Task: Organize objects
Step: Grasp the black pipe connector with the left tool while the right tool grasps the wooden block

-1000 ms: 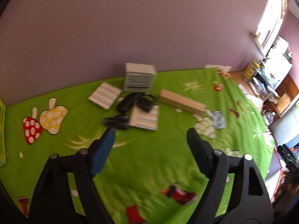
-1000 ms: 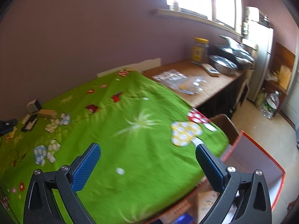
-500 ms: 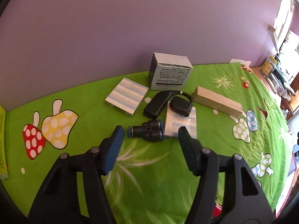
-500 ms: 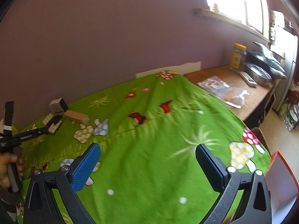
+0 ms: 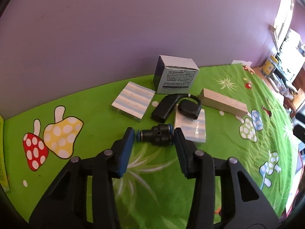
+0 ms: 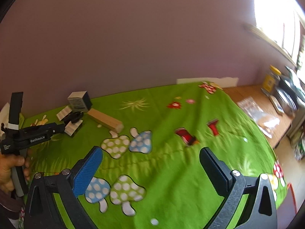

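Across the green mushroom-print cloth [image 5: 80, 99], a white printed carton [image 5: 176, 76], pale wooden block [image 5: 223, 103] and blue-striped pads lie clustered by the wall. Right gripper [image 6: 150, 164] hangs wide apart over bare cloth. Left gripper [image 5: 154, 135], jaws just closing, brackets the small black Y-shaped pipe fitting [image 5: 157, 134]; contact cannot be told.

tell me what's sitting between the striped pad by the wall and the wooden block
In the left wrist view, a black curved plug with its looped cord lies between the striped pad and the wooden block.
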